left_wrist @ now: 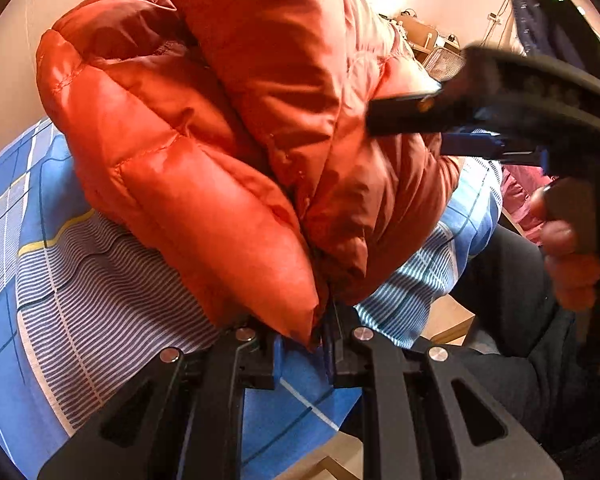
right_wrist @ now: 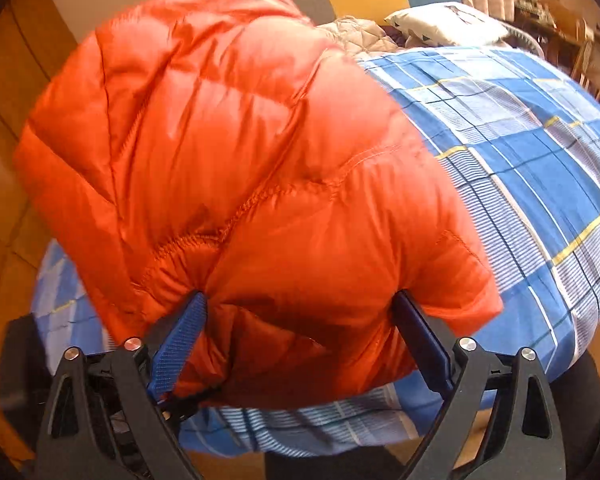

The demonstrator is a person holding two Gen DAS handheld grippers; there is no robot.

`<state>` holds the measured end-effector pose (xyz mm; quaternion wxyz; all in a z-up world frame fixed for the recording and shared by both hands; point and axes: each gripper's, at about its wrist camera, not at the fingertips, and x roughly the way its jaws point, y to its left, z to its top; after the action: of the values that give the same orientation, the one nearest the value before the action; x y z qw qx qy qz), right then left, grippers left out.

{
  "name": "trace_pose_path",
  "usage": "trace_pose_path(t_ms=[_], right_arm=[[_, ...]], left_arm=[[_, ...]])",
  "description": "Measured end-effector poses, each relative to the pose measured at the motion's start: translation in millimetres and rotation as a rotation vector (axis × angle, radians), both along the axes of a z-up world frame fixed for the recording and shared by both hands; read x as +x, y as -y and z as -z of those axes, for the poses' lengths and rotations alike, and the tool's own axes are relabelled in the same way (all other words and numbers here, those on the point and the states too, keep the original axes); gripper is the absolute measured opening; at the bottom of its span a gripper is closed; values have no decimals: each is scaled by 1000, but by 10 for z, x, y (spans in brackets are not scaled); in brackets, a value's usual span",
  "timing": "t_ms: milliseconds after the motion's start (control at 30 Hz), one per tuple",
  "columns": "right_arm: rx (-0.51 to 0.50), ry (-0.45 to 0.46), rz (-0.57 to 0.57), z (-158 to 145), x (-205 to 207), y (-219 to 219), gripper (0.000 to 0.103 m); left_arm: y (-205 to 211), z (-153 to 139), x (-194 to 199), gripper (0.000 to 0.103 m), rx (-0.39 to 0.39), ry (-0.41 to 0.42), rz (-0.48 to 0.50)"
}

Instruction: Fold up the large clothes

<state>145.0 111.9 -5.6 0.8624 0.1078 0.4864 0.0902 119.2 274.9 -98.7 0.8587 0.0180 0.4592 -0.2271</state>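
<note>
A puffy orange quilted jacket (left_wrist: 204, 152) hangs bunched over a bed with a blue plaid cover (left_wrist: 100, 280). In the left wrist view my left gripper (left_wrist: 304, 344) is shut on a thin edge of the jacket at its lowest point. My right gripper (left_wrist: 408, 132) reaches into the jacket's right side, blurred, with a person's hand (left_wrist: 568, 248) on its handle. In the right wrist view the jacket (right_wrist: 240, 152) fills the frame. My right gripper (right_wrist: 300, 300) stands wide, its blue pads (right_wrist: 180, 340) pressing into a thick fold between them.
The plaid cover (right_wrist: 520, 140) runs to the right and back, with a white pillow (right_wrist: 448, 24) and a grey quilted item (right_wrist: 356, 32) at its far end. Wooden floor (right_wrist: 4, 160) lies to the left. The person's dark trouser leg (left_wrist: 512, 280) stands beside the bed.
</note>
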Motion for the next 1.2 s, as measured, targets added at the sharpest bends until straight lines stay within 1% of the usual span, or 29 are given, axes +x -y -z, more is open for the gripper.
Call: trace_pose_path(t_ms=[67, 100, 233, 300, 367, 667, 800, 900, 1000, 1067, 1133, 1167, 1200], right_arm=[[-21, -3, -10, 87, -41, -39, 94], [-47, 10, -22, 124, -39, -85, 95], [-88, 19, -46, 236, 38, -172, 96], [-104, 23, -62, 330, 46, -208, 97], [-101, 12, -60, 362, 68, -206, 97], [-47, -46, -59, 213, 65, -73, 97], [-27, -47, -63, 149, 112, 25, 97], [-16, -39, -76, 81, 99, 96, 97], [10, -49, -78, 39, 120, 198, 97], [23, -39, -79, -19, 111, 241, 96], [23, -3, -82, -110, 78, 236, 96], [25, 15, -83, -220, 13, 153, 96], [36, 28, -83, -283, 27, 160, 96]], left_arm=[[-3, 0, -20, 14, 3, 3, 1], [-2, 3, -23, 14, 4, 3, 1], [12, 5, -25, 14, 5, 2, 0], [37, 2, -21, 14, 14, 0, 1], [58, -4, -27, 14, 27, 2, 3], [208, -127, -80, 14, 94, 30, 33], [289, -215, -136, 14, 144, 61, 65], [300, -236, -157, 15, 157, 76, 80], [336, -230, -180, 15, 165, 84, 92], [314, -230, -198, 15, 168, 87, 96], [300, -227, -187, 15, 169, 88, 102], [295, -230, -186, 15, 167, 87, 104], [291, -230, -183, 15, 167, 88, 104]])
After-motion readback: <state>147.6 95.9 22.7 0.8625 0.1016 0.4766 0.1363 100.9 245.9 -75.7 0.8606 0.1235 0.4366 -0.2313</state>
